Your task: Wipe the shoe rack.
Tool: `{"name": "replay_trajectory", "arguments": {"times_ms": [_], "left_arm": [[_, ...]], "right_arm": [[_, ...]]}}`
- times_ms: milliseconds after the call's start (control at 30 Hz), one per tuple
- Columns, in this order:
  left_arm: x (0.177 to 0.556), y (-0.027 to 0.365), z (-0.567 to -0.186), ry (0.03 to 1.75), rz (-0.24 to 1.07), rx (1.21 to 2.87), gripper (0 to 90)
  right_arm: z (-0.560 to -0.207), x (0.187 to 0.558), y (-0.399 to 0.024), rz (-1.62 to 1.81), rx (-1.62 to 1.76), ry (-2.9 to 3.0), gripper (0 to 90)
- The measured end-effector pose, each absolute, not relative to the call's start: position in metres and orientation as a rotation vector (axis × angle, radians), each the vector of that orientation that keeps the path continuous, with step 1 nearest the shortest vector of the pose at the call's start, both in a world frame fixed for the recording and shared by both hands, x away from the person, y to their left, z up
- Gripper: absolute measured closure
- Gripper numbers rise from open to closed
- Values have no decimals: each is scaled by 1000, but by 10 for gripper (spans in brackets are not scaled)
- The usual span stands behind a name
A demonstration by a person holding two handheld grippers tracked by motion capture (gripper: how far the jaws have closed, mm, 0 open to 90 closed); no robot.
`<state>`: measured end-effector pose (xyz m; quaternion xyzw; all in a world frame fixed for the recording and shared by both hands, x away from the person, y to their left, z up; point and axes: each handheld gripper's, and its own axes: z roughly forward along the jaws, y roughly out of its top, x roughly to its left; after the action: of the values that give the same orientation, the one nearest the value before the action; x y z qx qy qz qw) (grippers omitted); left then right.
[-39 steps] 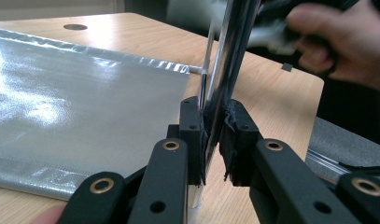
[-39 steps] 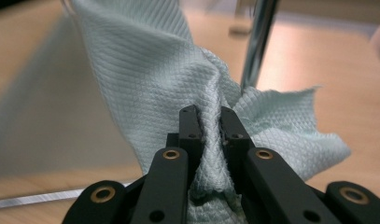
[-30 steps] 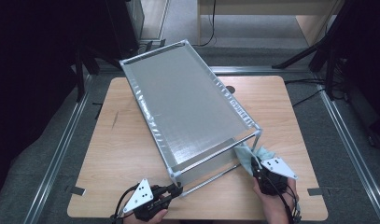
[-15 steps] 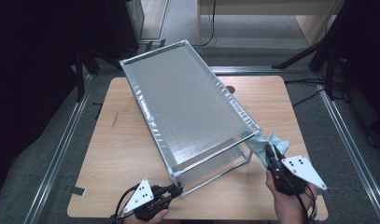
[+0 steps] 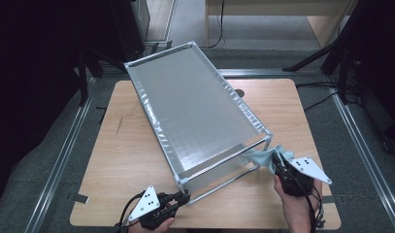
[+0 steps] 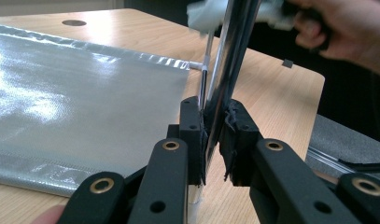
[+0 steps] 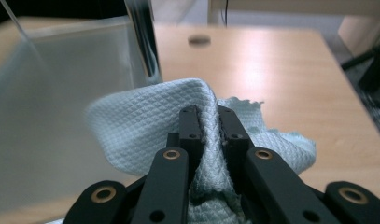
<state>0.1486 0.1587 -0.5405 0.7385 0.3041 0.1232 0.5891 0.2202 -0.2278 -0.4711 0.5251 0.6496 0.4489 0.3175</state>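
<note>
Cloth (image 5: 262, 156), clamped in your right tongs (image 5: 277, 160), has moved off the lower bar to the rack (image 5: 195, 111) corner on the counter (image 5: 127, 165); left tongs (image 5: 181, 199) stay clamped on that bar (image 6: 229, 60), so wiping continues.

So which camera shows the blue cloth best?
The right gripper view: the cloth sits close up, pinched in the right claw. The high view shows it small; the left gripper view catches a blurry bit.
</note>
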Motion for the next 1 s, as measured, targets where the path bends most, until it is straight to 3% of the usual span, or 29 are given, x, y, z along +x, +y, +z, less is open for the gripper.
{"name": "replay_trajectory", "arguments": {"times_ms": [267, 400, 500, 667, 733, 867, 1000], "left_arm": [[149, 158, -541, 710, 288, 1721, 797], [149, 158, -541, 711, 288, 1723, 798], [149, 159, -541, 711, 286, 1723, 797], [149, 159, -541, 709, 286, 1725, 797], [149, 158, -541, 713, 288, 1725, 797], [148, 158, -540, 708, 300, 1732, 797], [148, 159, -539, 702, 310, 1745, 792]], "right_arm": [[-438, 201, -221, 1309, 1246, 1580, 823], [-458, 210, -216, 1228, 1287, 1654, 823], [-493, 221, -218, 1083, 1429, 1755, 822], [-502, 213, -210, 1104, 1469, 1777, 823], [-500, 207, -178, 1144, 1345, 1842, 823], [-502, 210, -154, 1179, 1242, 1901, 817], [-515, 218, -137, 1180, 1229, 2011, 641]]}}
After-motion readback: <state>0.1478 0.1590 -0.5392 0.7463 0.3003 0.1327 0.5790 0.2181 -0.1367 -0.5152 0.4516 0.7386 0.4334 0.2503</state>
